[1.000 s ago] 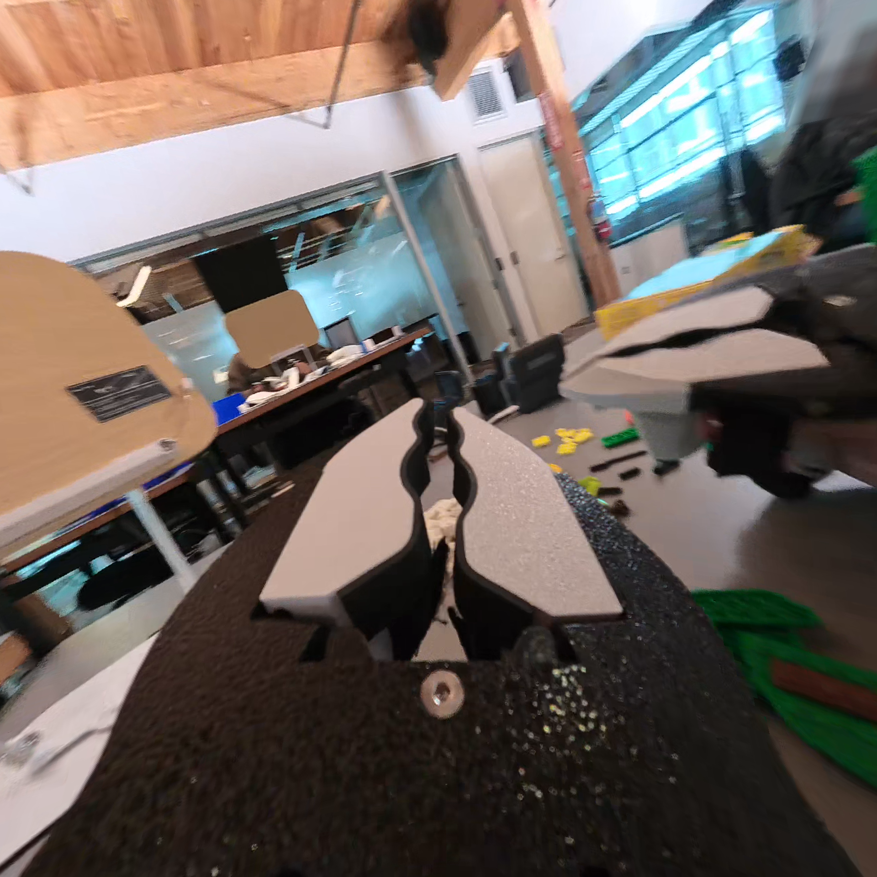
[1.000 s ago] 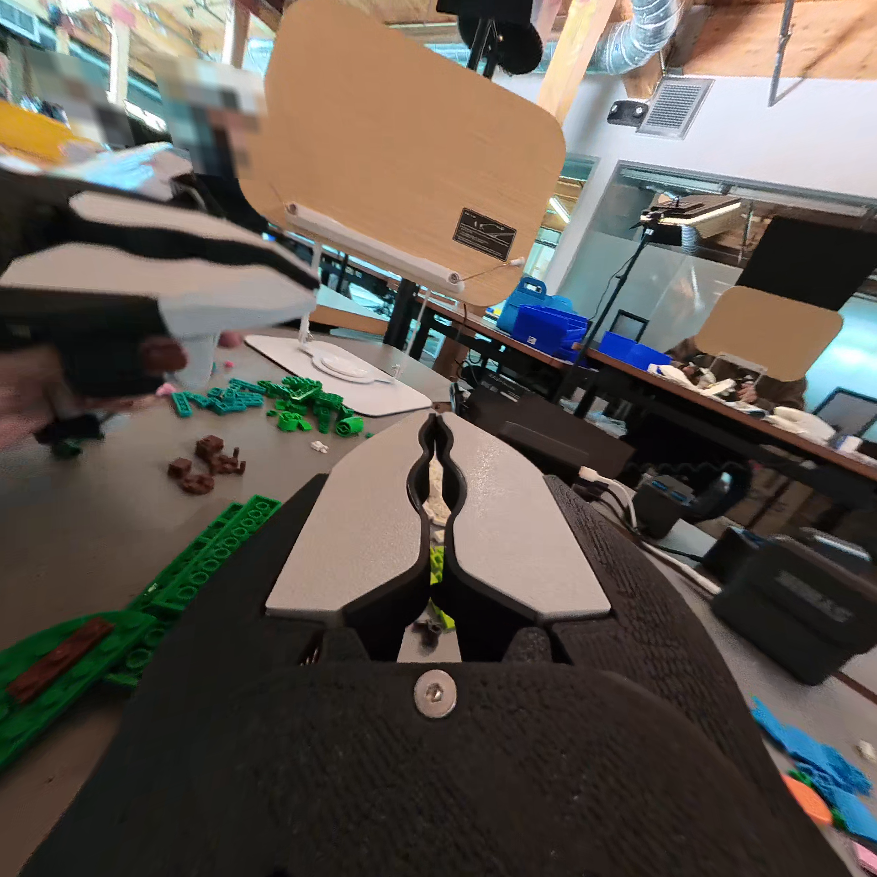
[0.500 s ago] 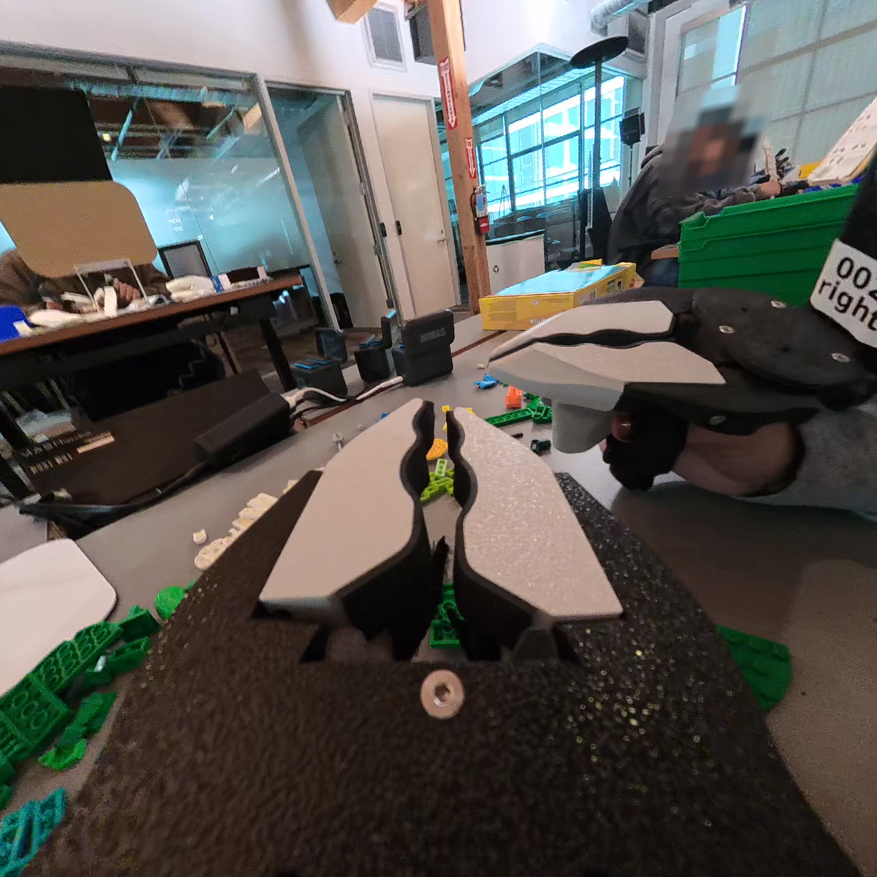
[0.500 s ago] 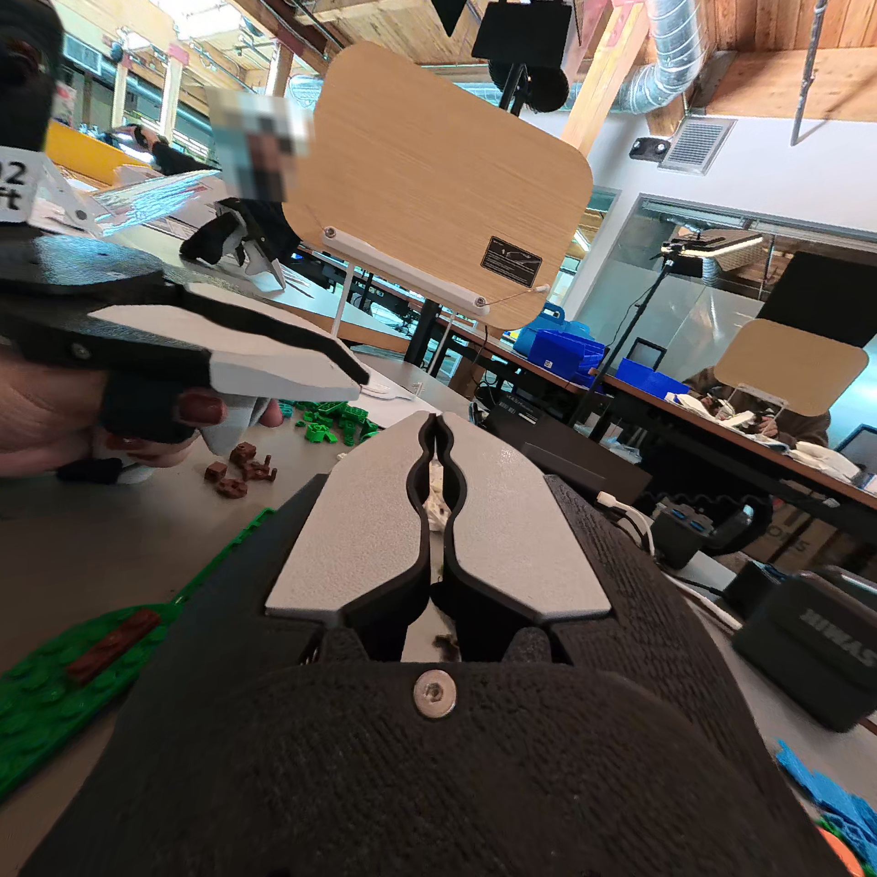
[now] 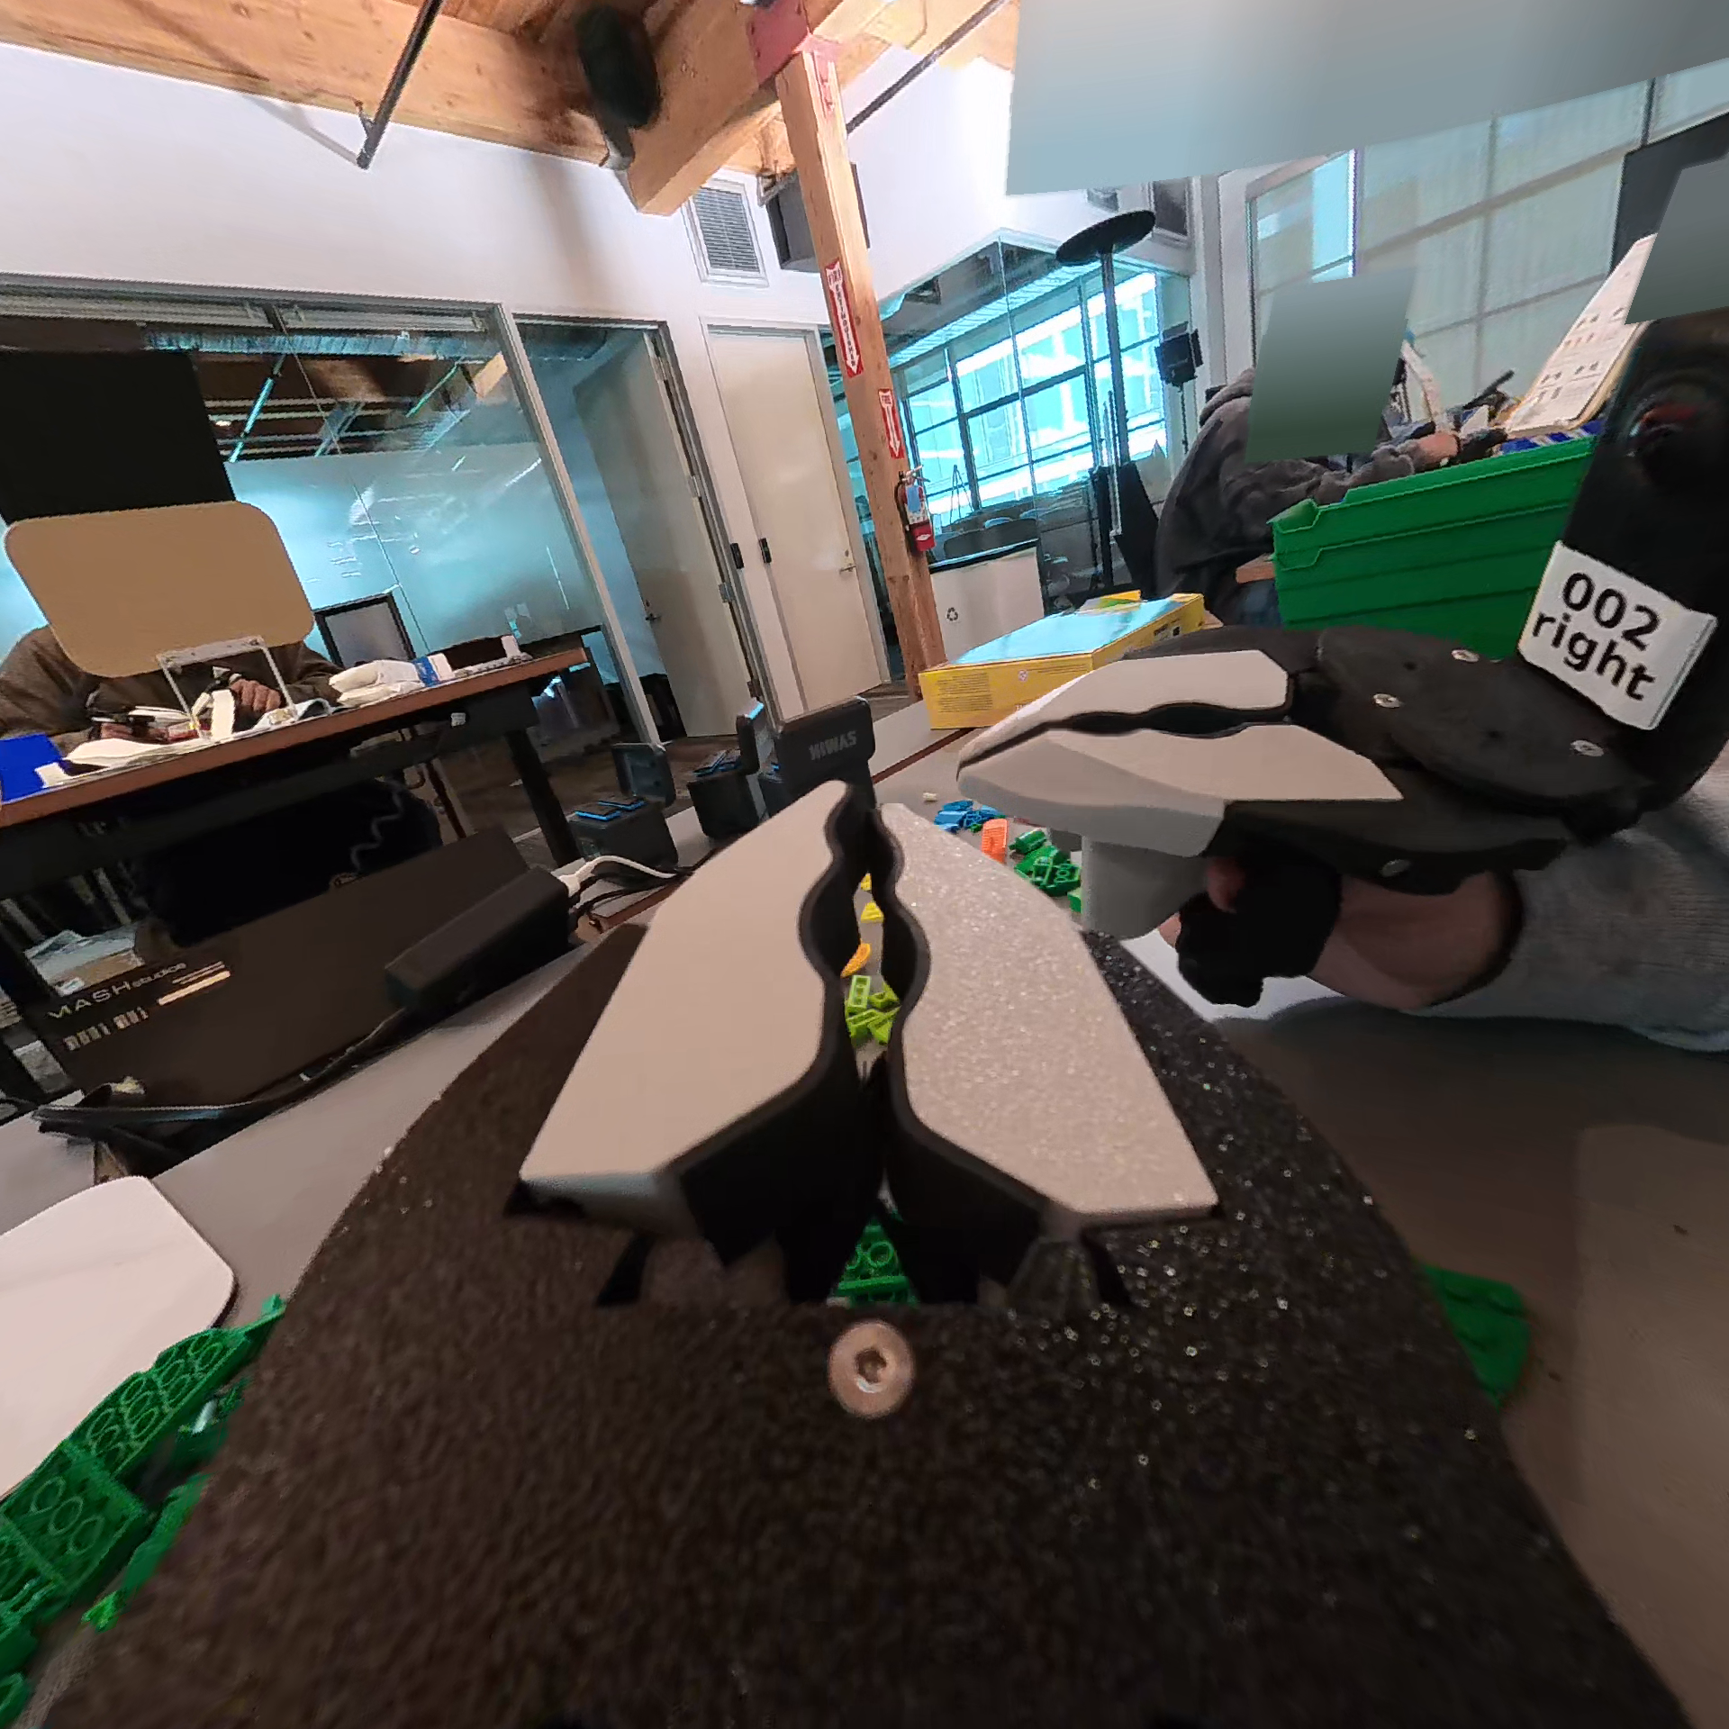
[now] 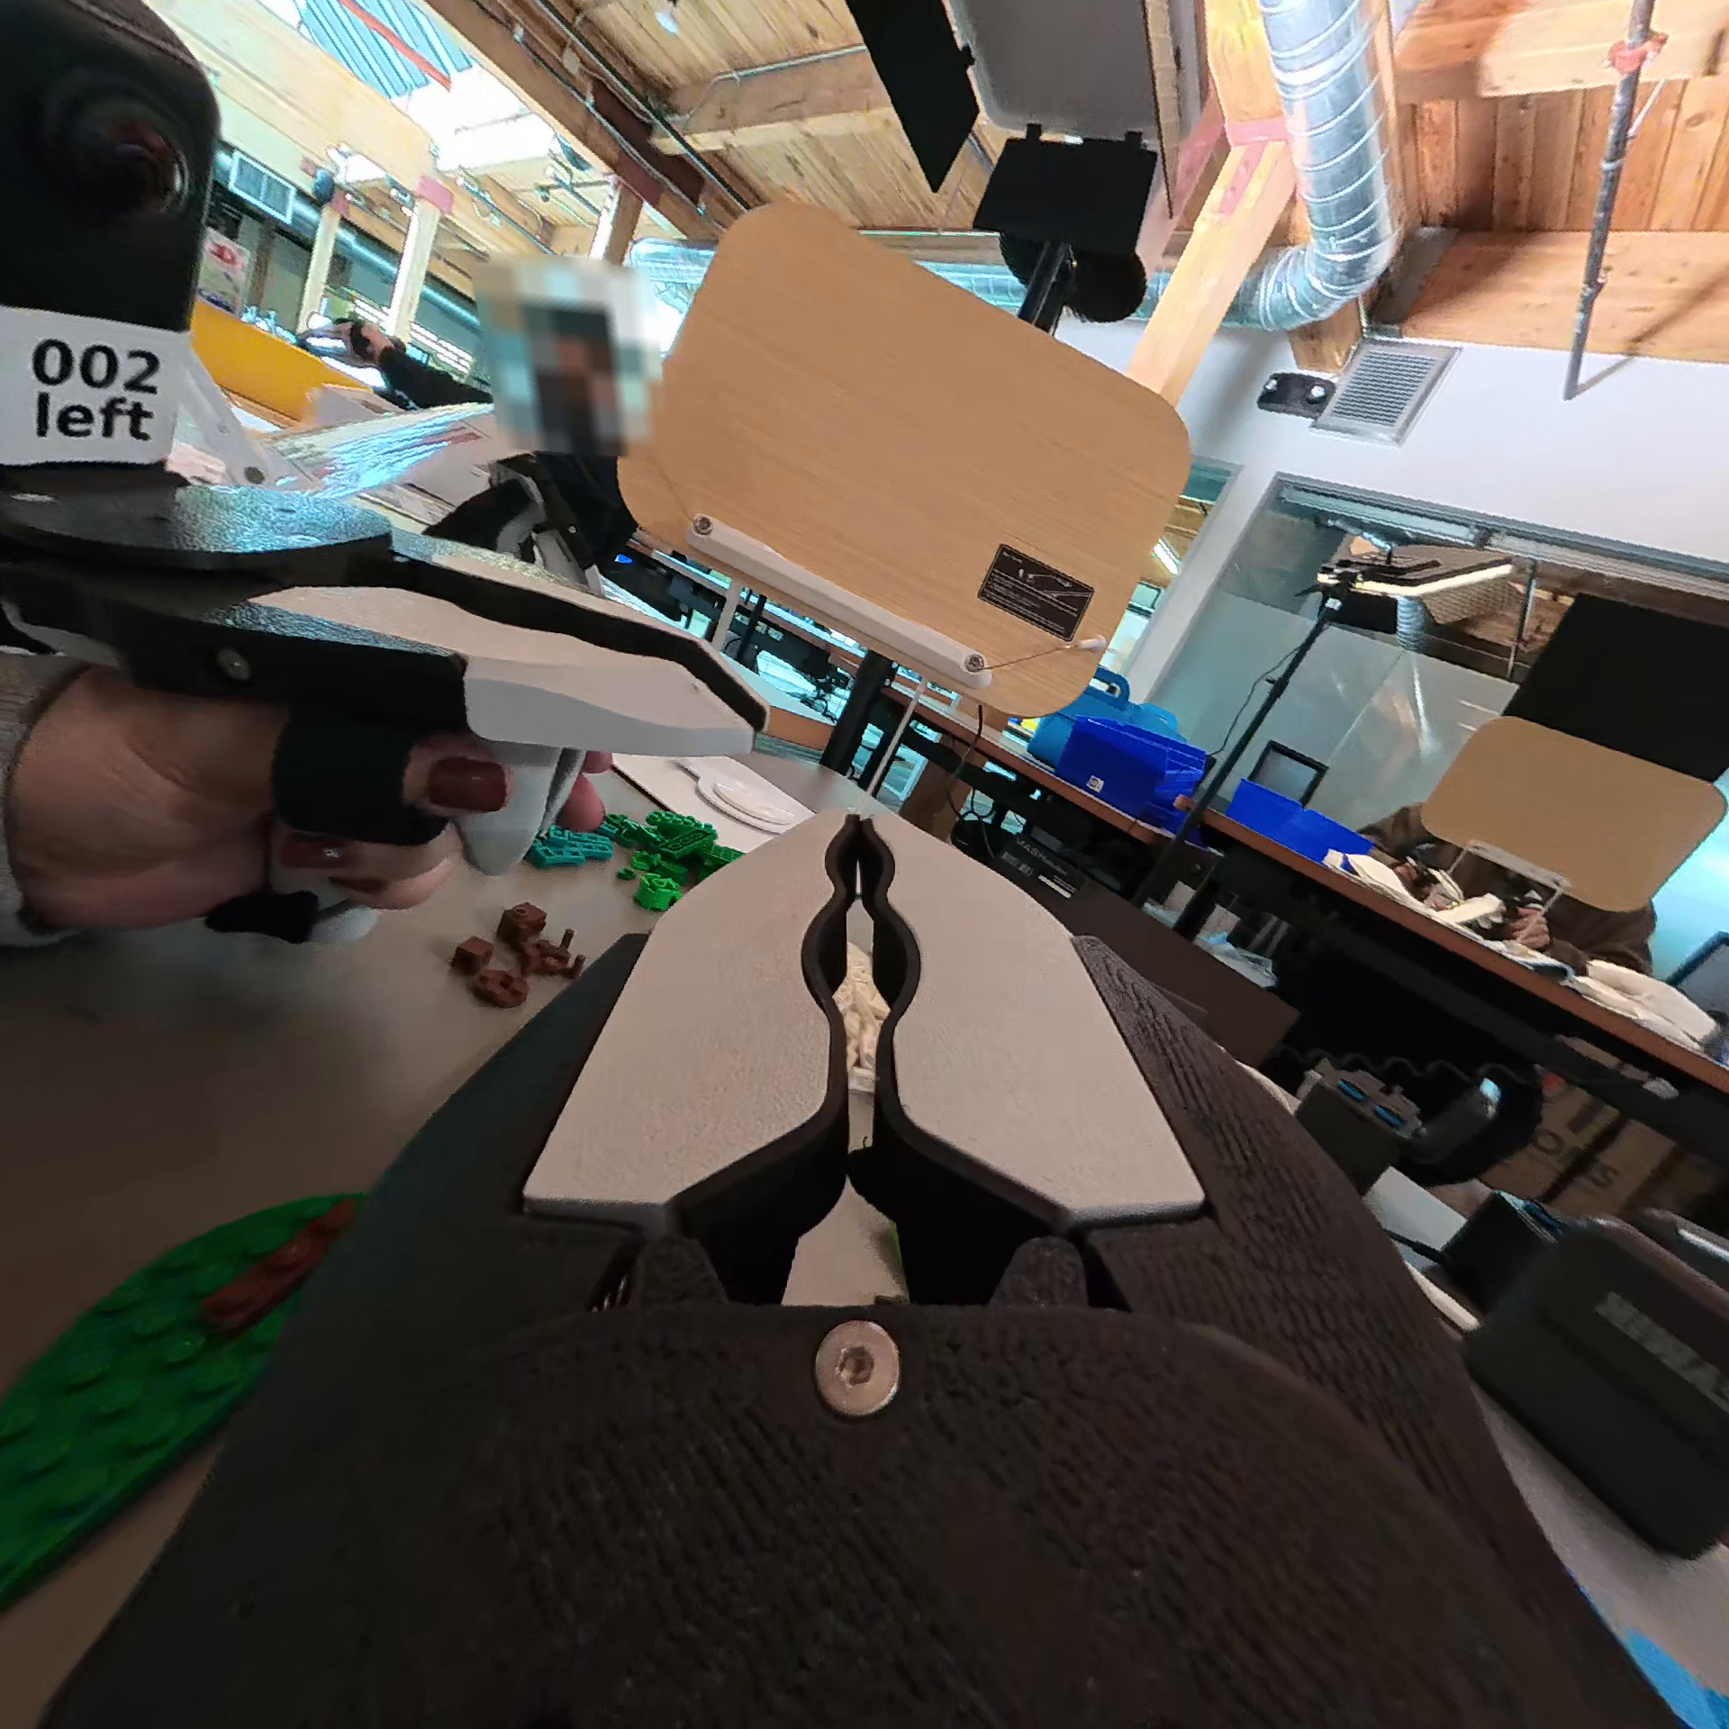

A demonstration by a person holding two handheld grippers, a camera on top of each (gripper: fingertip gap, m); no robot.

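The left gripper [image 5: 865, 819] hangs low over the grey table [image 5: 1403, 1169] with its jaws drawn together at the tips and nothing between them; the wavy slot behind the tips only shows lime-green and yellow bricks [image 5: 870, 1006] lying on the table below. Green plates [image 5: 84, 1497] lie close under its left side, next to a white board [image 5: 94, 1282]. Just to its right, the right gripper [image 5: 973, 762] is held level by a hand [image 5: 1385, 945] in a grey sleeve, jaws closed and bare. In the right wrist view that gripper [image 6: 856, 823] also has its tips meeting on nothing, with a heap of cream-white pieces [image 6: 861, 1010] on the table seen through the slot. A green baseplate [image 6: 112, 1357] carrying a brown strip lies near its left side; a little farther are brown bricks [image 6: 515, 954], then a cluster of green and teal bricks [image 6: 646, 851] beside the hand [image 6: 140, 823] gripping the left gripper. Beyond both grippers lie blue, orange and green bricks [image 5: 1020, 842], black battery cases [image 5: 823, 748], a yellow and blue box [image 5: 1057, 655] and a green crate [image 5: 1422, 552]. A tan wooden panel [image 6: 898, 449] on a white stand rises behind, and farther off a person sits at another table [image 5: 281, 730].
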